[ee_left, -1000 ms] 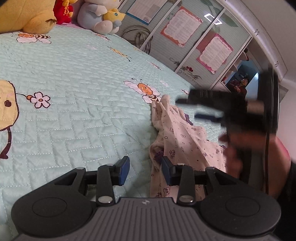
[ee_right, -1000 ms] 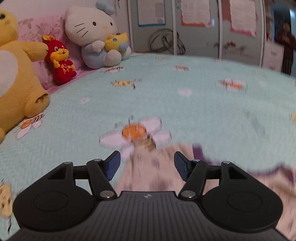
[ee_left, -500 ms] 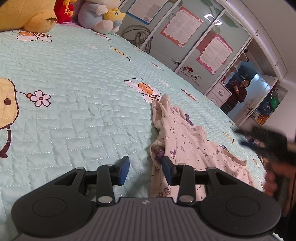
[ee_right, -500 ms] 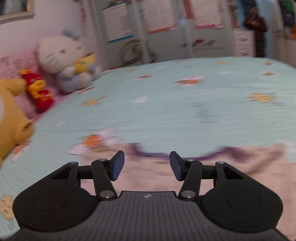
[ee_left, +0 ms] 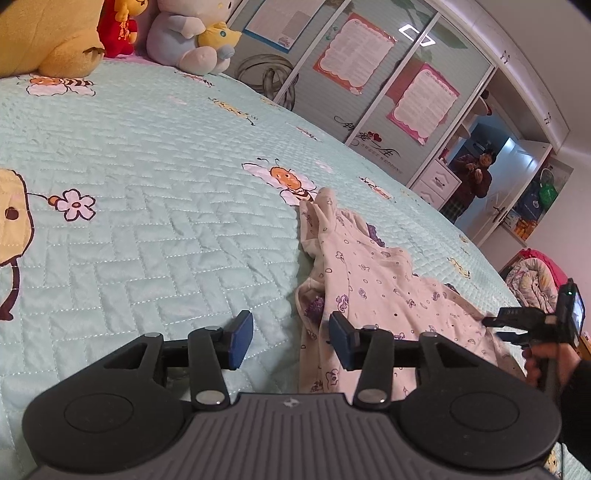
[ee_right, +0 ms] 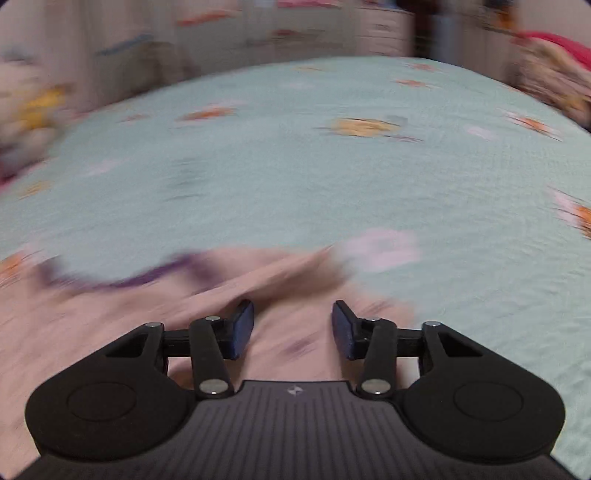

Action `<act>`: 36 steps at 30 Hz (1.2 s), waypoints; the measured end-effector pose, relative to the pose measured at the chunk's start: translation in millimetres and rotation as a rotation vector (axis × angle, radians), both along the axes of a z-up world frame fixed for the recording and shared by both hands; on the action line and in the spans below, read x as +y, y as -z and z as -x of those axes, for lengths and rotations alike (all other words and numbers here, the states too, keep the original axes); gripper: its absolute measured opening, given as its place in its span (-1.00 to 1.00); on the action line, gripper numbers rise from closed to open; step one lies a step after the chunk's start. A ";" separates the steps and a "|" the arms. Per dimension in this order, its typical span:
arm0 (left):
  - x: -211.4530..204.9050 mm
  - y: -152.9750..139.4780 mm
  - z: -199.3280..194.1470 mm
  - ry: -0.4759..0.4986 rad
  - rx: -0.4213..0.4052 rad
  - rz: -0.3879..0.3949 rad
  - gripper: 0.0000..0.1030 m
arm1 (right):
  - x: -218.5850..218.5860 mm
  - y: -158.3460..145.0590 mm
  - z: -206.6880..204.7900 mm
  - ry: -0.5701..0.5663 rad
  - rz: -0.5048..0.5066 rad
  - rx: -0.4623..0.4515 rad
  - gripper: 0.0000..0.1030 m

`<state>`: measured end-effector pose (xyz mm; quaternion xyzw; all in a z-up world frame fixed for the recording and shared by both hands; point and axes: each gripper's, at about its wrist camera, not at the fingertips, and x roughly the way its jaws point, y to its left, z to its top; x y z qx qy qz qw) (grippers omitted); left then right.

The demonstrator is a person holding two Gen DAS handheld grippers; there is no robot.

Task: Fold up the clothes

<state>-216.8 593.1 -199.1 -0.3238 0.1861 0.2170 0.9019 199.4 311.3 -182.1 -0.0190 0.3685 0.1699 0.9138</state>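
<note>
Item: cream cotton garment with small purple prints and purple trim (ee_left: 364, 273). Lies rumpled and unfolded on a mint-green quilted bedspread printed with bees and flowers (ee_left: 155, 206), one narrow end stretched toward a bee motif, the wider part spread toward the right of the left wrist view.

Left gripper (ee_left: 291, 339), black with blue pads: low over the bedspread at the garment's near edge. Jaws partly apart and opening; the garment's edge lies beneath the gap; pads press on nothing.

Right gripper (ee_right: 292, 328), same make: seen in the left wrist view (ee_left: 508, 326) at the garment's far right side, held by a hand (ee_left: 546, 360) in a dark sleeve. Its own view is motion-blurred. Jaws partly apart and closing, over the cream fabric (ee_right: 110, 325); no cloth visibly pinched between the pads.

Surroundings: yellow plush toy (ee_left: 51, 33), red plush toy (ee_left: 120, 27) and grey-white plush toy (ee_left: 188, 35) at the bed's head; sliding wardrobe doors with pink-bordered posters (ee_left: 354, 51); a person (ee_left: 474, 177) standing in the far doorway.
</note>
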 end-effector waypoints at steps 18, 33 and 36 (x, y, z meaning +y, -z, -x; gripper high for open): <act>1.0 2.5 0.9 0.010 -0.006 0.006 0.03 | -34.6 6.7 -27.3 -0.059 -0.260 0.110 -0.52; -1.7 3.4 -0.3 0.015 -0.004 -0.003 0.06 | -48.8 -13.1 -42.4 0.011 -0.271 0.053 -0.97; 0.4 3.9 0.9 0.016 -0.008 0.002 0.06 | -47.6 8.9 -45.8 0.057 -0.207 0.133 -0.77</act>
